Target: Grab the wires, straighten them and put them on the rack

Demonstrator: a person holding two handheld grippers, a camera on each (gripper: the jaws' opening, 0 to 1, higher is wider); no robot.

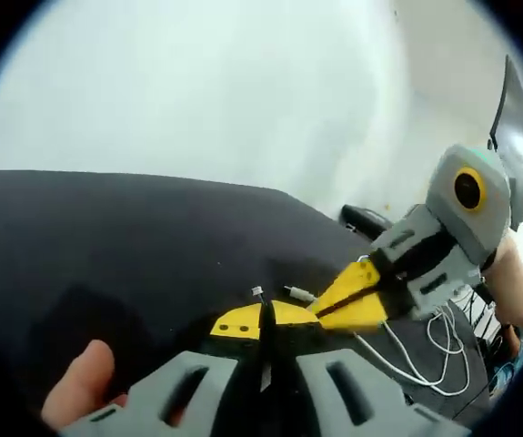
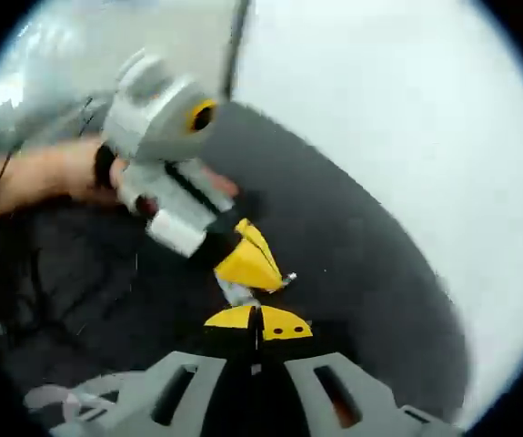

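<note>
The left gripper (image 1: 263, 323), yellow-tipped jaws pressed together, pinches a thin white cable (image 1: 407, 360) near its silver plug above the dark grey tabletop (image 1: 106, 246). Just beside it, the right gripper (image 1: 357, 296) clamps the same cable, whose slack loops hang past the tabletop's edge. A fingertip (image 1: 79, 382) shows nearest.

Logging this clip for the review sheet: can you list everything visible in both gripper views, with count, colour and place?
White wire: one, white, clamped by both grippers, its slack looping down over the dark surface at right in the left gripper view.
Wire plug: one, silver-white, sticking out between the two yellow tips.
Dark surface: one, black, under everything.
Wall: white, behind.
Left gripper: grey body, yellow tips, jaws closed on the wire.
Right gripper: grey body, yellow tips, closed on the wire, coming in from the right.
Person's fingers: lower left of the left gripper view.
</note>
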